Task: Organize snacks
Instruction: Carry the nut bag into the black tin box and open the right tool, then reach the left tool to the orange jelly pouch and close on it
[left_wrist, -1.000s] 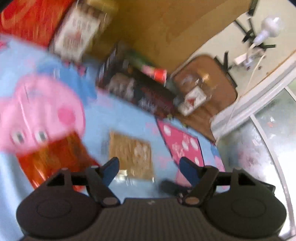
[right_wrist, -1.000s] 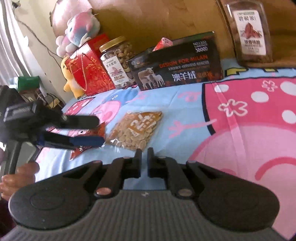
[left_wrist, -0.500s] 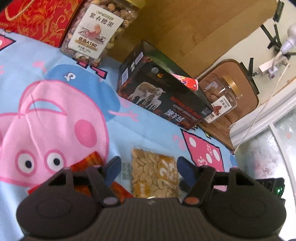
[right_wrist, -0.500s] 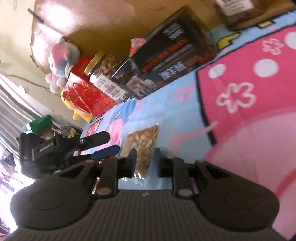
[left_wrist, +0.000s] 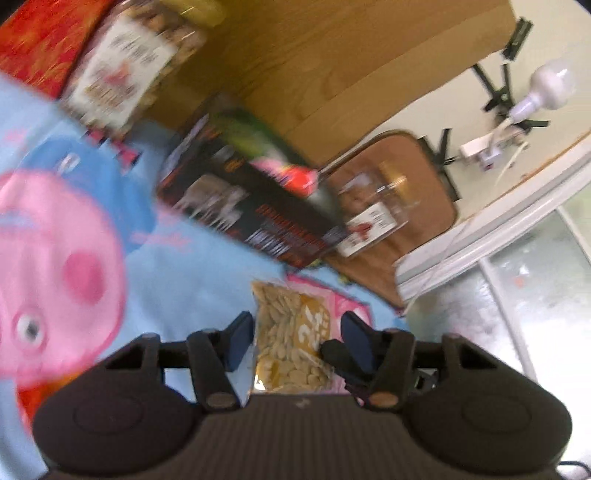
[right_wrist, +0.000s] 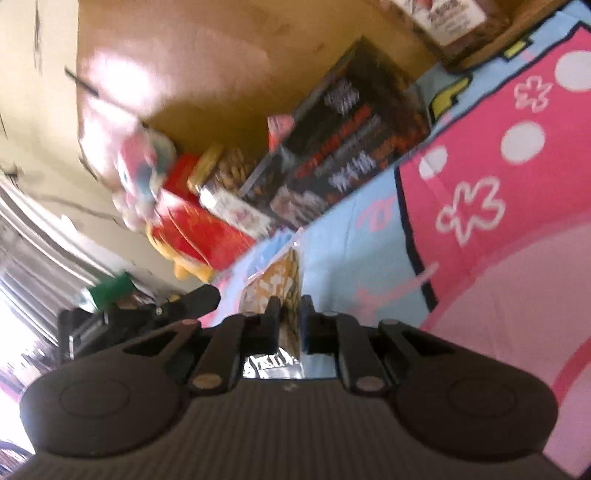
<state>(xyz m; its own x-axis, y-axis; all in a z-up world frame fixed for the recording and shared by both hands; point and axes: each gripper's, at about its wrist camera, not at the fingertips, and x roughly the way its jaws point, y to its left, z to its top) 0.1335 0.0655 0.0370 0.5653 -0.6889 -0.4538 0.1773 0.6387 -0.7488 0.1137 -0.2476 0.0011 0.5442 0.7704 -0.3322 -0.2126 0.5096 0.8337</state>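
Note:
A clear packet of pale seeds rests on the blue cartoon sheet, between the blue pads of my left gripper. Those jaws are closing, and a gap still shows on each side of the packet. A dark finger of my right gripper reaches in by the left gripper's right pad. In the right wrist view the packet stands edge-on in my right gripper. Its narrow jaws are closing, and the packet fills the slot. One finger of the left gripper shows at the left there.
Against the wooden headboard stand a black box, a nut jar, a red gift bag and plush toys. A second jar lies on a brown chair. A red-orange packet lies at the lower left.
My left gripper slid forward around the seed packet and its jaws narrowed. My right gripper rolled, came up to the packet's end, opened briefly and closed on it.

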